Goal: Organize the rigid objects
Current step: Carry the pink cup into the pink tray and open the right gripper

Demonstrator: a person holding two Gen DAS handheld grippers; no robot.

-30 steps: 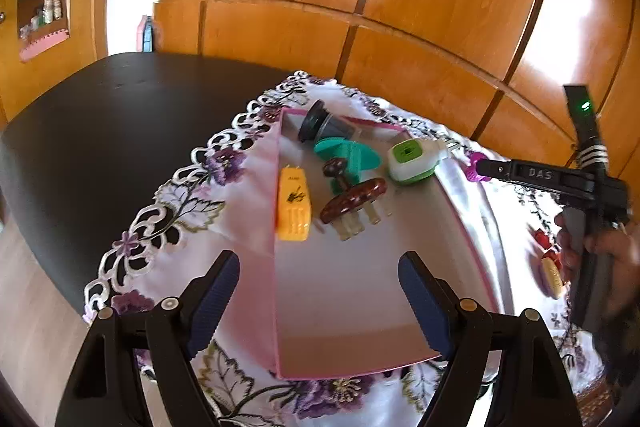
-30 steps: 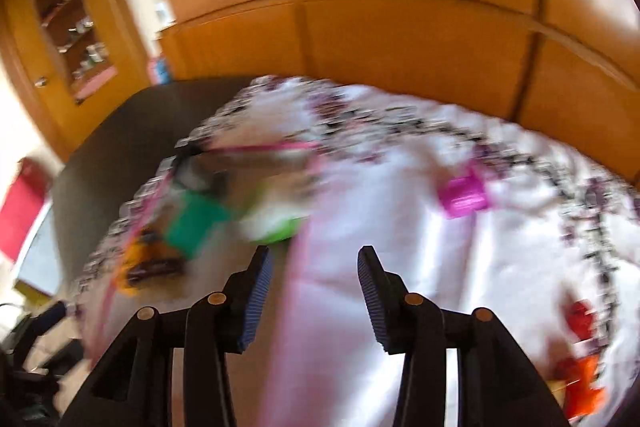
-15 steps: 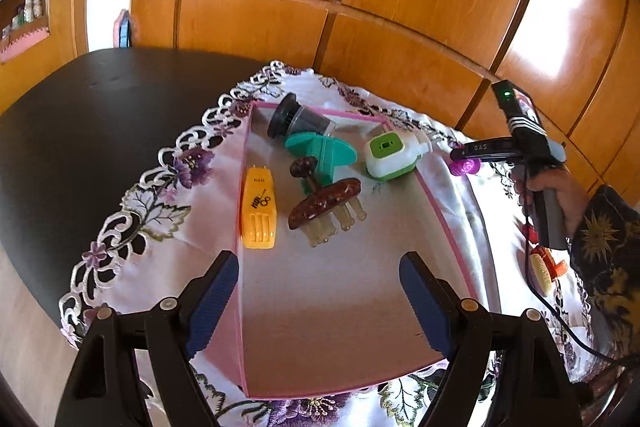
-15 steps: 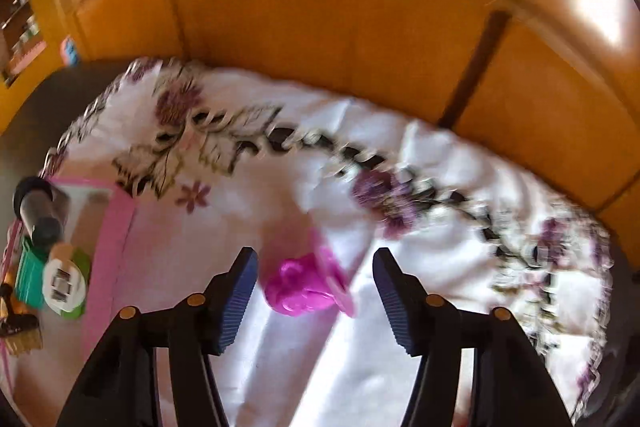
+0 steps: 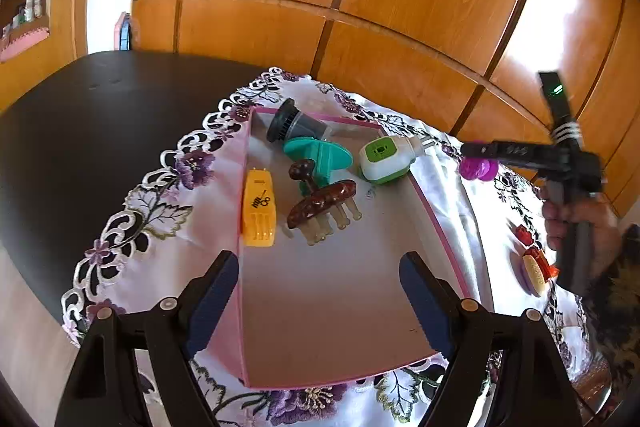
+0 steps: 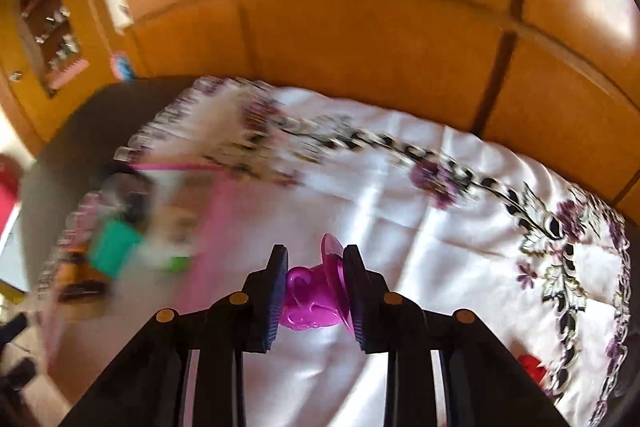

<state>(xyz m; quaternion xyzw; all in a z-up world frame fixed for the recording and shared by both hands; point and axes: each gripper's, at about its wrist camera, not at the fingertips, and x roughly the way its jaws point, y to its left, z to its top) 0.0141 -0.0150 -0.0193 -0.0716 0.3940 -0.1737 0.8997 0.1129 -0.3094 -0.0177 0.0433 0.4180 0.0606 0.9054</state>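
Note:
My right gripper (image 6: 315,291) is shut on a magenta plastic toy (image 6: 310,297) and holds it above the white cloth; in the left wrist view this toy (image 5: 478,169) hangs at the tip of the right gripper (image 5: 476,157), right of the tray. My left gripper (image 5: 320,291) is open and empty over the near end of the pink-rimmed tray (image 5: 440,227). The tray holds a yellow comb piece (image 5: 259,207), a brown massager (image 5: 320,203), a teal piece (image 5: 318,155), a grey funnel-shaped part (image 5: 294,125) and a green-and-white plug device (image 5: 384,161).
A white cloth with purple flowers (image 5: 160,211) covers part of a black table (image 5: 80,115). Small red and orange toys (image 5: 534,267) lie on the cloth to the right. A wooden panelled wall (image 5: 400,7) stands behind the table.
My right gripper closed on the magenta toy and lifted it off the cloth, swinging left toward the tray. The left gripper stayed open over the tray.

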